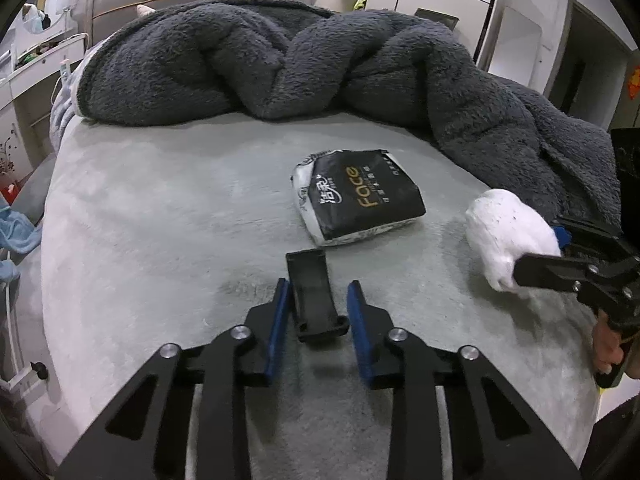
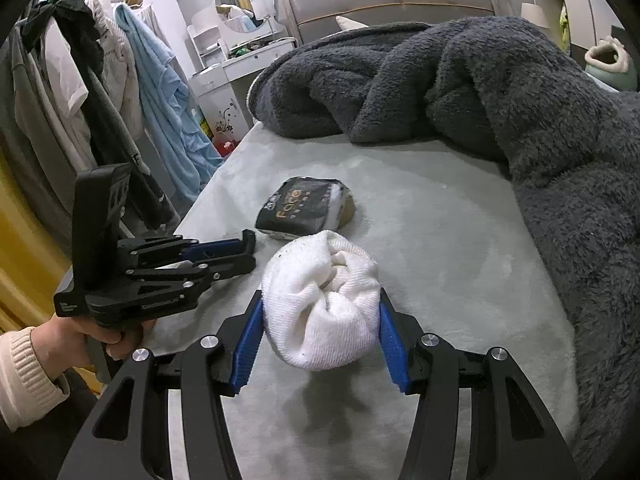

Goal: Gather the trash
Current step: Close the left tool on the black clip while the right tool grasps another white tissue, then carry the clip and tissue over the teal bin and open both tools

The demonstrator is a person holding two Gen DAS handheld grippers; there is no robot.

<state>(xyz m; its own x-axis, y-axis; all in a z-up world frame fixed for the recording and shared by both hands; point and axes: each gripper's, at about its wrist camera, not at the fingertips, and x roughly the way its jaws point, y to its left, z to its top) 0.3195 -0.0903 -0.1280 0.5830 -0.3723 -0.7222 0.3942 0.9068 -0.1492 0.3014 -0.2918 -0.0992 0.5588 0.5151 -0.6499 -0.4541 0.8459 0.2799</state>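
Note:
A small black plastic piece point(image 1: 314, 300) lies lengthwise between the blue pads of my left gripper point(image 1: 318, 282), which is shut on its wider near end, low over the pale grey bed sheet point(image 1: 160, 220). In the right wrist view the left gripper point(image 2: 250, 252) reaches in from the left, with the piece's tip point(image 2: 250, 237) sticking out past its fingers. My right gripper point(image 2: 320, 294) is shut on a rolled white sock point(image 2: 324, 300), held just above the sheet. The sock point(image 1: 504, 236) and the right gripper point(image 1: 538, 248) also show at the right edge of the left wrist view.
A black tissue pack point(image 1: 360, 196) lies on the sheet beyond both grippers. A bunched dark grey fleece blanket point(image 1: 280, 60) covers the far and right side of the bed. Hanging clothes point(image 2: 100, 80) and a white dressing table point(image 2: 248, 52) stand left of the bed.

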